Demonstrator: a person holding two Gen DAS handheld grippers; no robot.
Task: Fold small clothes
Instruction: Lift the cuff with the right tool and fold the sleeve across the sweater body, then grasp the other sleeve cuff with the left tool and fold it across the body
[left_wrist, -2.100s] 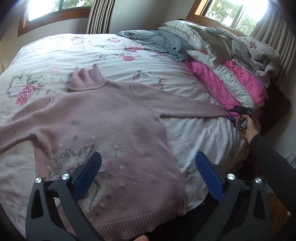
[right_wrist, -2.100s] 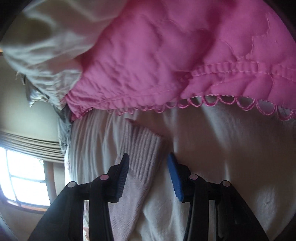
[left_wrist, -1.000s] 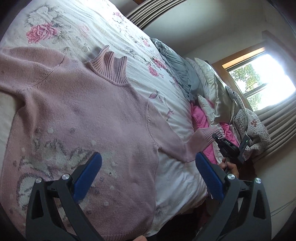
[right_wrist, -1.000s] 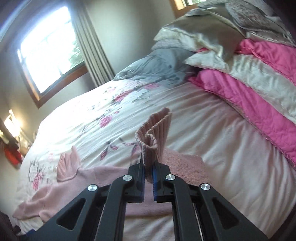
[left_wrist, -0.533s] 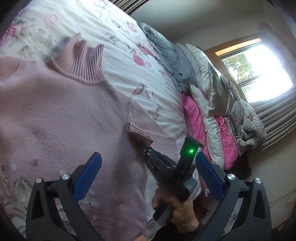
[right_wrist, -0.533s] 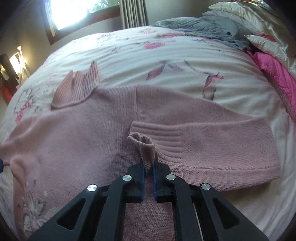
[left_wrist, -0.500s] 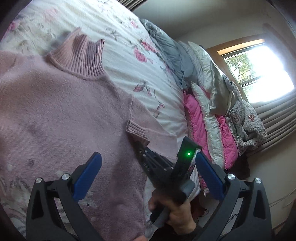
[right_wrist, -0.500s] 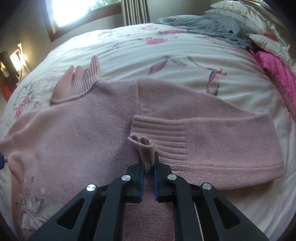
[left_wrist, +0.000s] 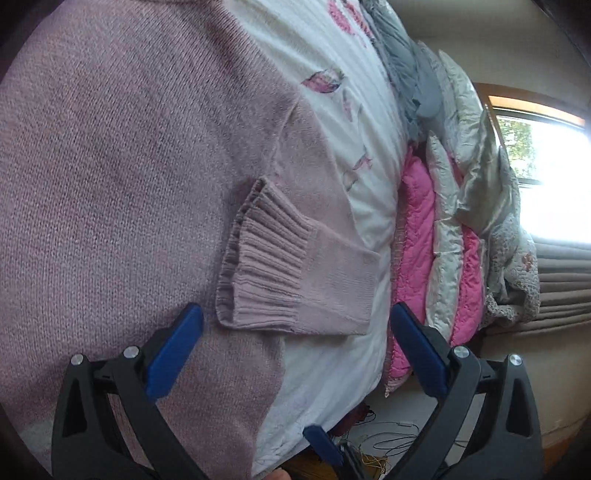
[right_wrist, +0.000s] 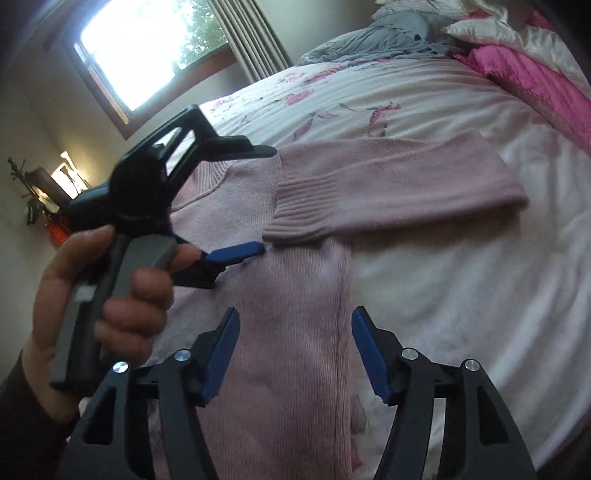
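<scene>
Sleeve-folding step: sweater (right_wrist: 295, 332) flat on bed (right_wrist: 461, 277), near its side edge, one sleeve (right_wrist: 388, 192) folded across chest. Left gripper (left_wrist: 295, 343) and right gripper (right_wrist: 295, 350) spread, empty. Next likely: fetch other sleeve.

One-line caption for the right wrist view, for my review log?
Open right gripper hovers over pink sweater, sleeve folded across; left gripper open alongside.

- Left gripper (left_wrist: 295, 339): black frame, blue-padded fingers (left_wrist: 173, 349) spread wide, empty, gripped by a bare hand (right_wrist: 99, 288).
- Right gripper (right_wrist: 293, 350): fingers apart, empty.
</scene>
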